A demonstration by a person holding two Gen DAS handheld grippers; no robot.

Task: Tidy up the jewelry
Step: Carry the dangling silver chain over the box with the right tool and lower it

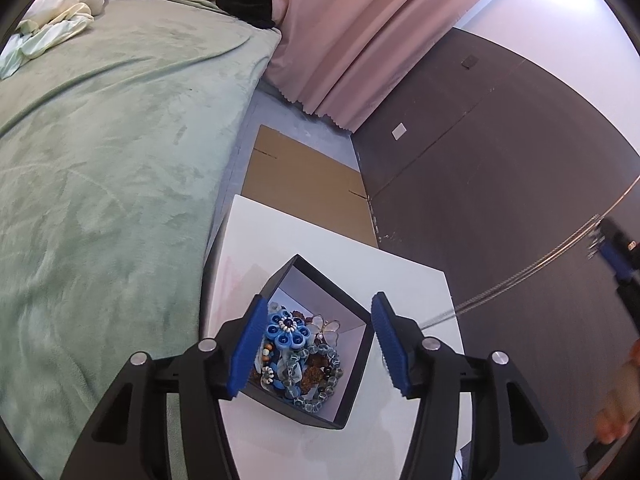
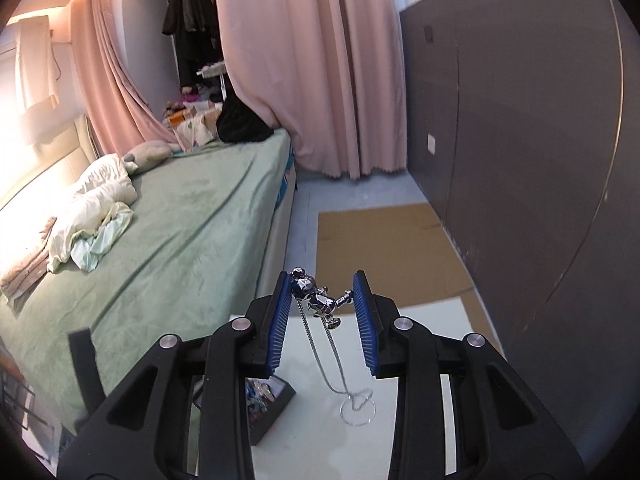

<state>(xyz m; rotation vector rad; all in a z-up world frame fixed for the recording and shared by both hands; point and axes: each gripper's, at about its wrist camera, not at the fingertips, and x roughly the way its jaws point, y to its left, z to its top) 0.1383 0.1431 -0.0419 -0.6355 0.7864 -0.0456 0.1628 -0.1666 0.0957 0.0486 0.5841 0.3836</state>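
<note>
A black open box [image 1: 352,308] sits on a white table [image 1: 288,236], holding a blue flower brooch [image 1: 286,332], a clear butterfly piece [image 1: 326,326] and bead strands [image 1: 316,376]. My left gripper [image 1: 316,348] hovers open right above the box, empty. My right gripper [image 2: 322,320] is shut on a silver figure pendant [image 2: 316,298], held above the table. Its silver chain [image 2: 332,360] hangs down and its loop rests on the table [image 2: 400,432]. The chain [image 1: 520,268] also shows in the left wrist view, stretched from the table up to the right gripper [image 1: 616,252]. The box corner [image 2: 272,404] shows lower left in the right wrist view.
A bed with a green blanket [image 1: 112,160] lies left of the table. Flat cardboard [image 1: 304,180] lies on the floor beyond it. A dark wall panel [image 1: 480,152] runs along the right, and pink curtains [image 1: 340,40] hang behind.
</note>
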